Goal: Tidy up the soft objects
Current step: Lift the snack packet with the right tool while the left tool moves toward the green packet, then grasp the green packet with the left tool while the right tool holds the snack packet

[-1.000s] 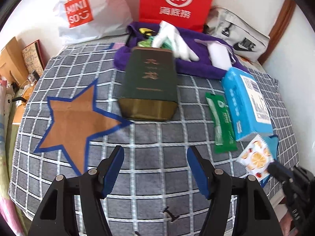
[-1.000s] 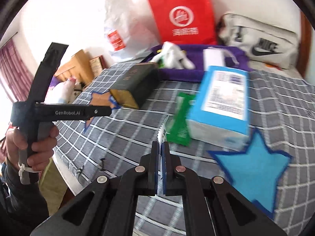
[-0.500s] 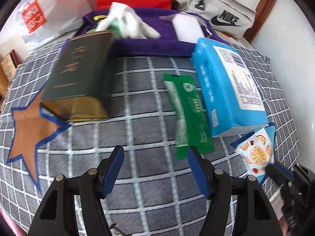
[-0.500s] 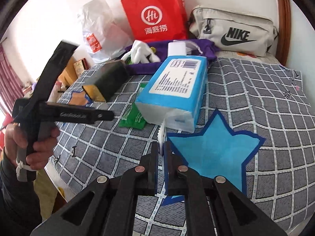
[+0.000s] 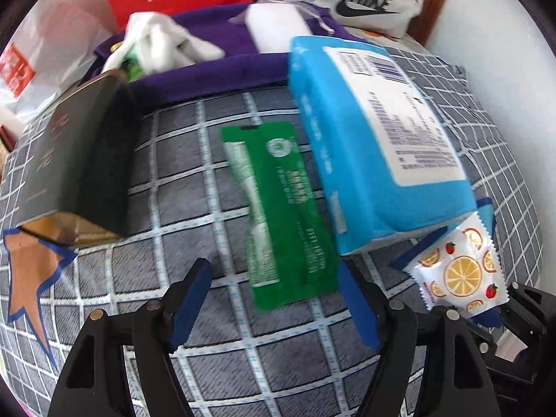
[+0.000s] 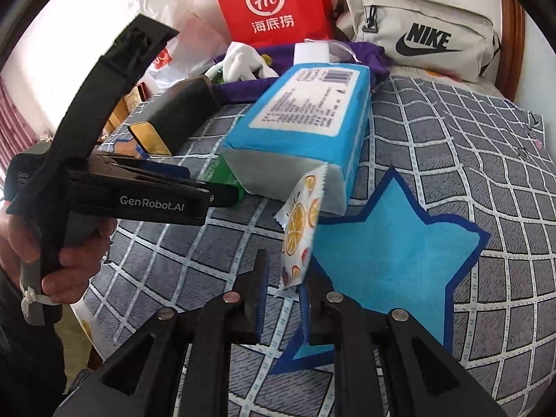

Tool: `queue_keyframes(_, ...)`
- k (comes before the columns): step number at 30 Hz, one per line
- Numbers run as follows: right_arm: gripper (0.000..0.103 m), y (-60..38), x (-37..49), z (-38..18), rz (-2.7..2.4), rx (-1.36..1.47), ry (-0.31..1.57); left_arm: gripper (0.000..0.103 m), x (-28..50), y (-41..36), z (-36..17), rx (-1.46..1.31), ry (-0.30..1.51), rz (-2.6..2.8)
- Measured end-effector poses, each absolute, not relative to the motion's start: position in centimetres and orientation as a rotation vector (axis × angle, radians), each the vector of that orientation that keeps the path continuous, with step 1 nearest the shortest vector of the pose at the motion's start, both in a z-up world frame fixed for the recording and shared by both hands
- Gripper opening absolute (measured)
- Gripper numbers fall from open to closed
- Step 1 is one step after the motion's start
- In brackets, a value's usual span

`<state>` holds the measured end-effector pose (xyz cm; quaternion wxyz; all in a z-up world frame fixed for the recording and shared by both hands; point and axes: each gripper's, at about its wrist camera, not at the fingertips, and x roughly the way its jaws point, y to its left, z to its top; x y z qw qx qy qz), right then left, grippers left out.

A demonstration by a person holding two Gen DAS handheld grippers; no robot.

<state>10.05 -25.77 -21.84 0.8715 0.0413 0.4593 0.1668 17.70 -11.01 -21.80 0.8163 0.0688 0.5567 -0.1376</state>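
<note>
A green sachet (image 5: 283, 208) lies on the checked cloth just ahead of my open, empty left gripper (image 5: 274, 299). A blue tissue pack (image 5: 375, 139) lies to its right, also in the right wrist view (image 6: 305, 118). A small white fruit-print packet (image 6: 300, 229) stands tilted between the parted fingers of my right gripper (image 6: 283, 288), leaning toward the blue star patch (image 6: 392, 257); it also shows in the left wrist view (image 5: 458, 271). I cannot tell if a finger still touches it.
A dark green box (image 5: 80, 160) lies at the left by an orange star patch (image 5: 27, 278). A purple cloth (image 5: 215, 59) with white gloves, a red bag (image 6: 271, 3), a white bag and a Nike pouch (image 6: 424, 31) line the back.
My left gripper has moved right and closer, from the dark box to the green sachet. My right gripper has opened, and the fruit packet now stands loose between its fingers over the blue star's edge.
</note>
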Motion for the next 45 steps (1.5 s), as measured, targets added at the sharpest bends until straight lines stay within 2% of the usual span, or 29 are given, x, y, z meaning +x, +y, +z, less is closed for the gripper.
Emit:
queue_keyframes(4,0.016,-26.2,10.2,-21.9,0.340,0.104,0.951,0.080,18.0,-12.6,-22.1,0.207,1.171,-0.277)
queue_keyframes(8,0.008,-26.5,10.2,-21.6,0.332,0.111,0.934,0.078,18.1,-12.4,-22.1,0.186,1.150,-0.289)
queue_keyframes(11,0.008,-26.3,10.0,-21.3,0.328,0.104,0.927,0.061,17.3,-11.4,-21.8,0.199,1.115,-0.296)
queue_keyframes(12,0.007,-26.2,9.9,-21.2,0.328,0.101,0.925,0.052,17.0,-10.8,-21.6,0.193,1.109,-0.290)
queue_keyframes(18,0.007,-25.5,9.5,-20.8,0.334,0.084,0.922,0.044,16.3,-7.2,-21.1,0.136,1.127,-0.265)
queue_keyframes(29,0.007,-23.5,9.5,-21.0,0.338,0.053,0.931,0.044,9.9,0.6,-21.1,0.060,1.178,-0.207)
queue_keyframes(35,0.007,-23.0,9.4,-21.4,0.321,0.048,0.948,0.051,8.0,3.2,-21.3,0.019,1.164,-0.228)
queue_keyframes(40,0.007,-22.7,9.1,-21.4,0.316,0.032,0.958,0.065,8.7,3.5,-21.3,0.008,1.160,-0.203)
queue_keyframes(45,0.007,-22.8,9.2,-21.5,0.301,0.030,0.977,0.065,10.7,2.0,-21.5,0.074,1.138,-0.146)
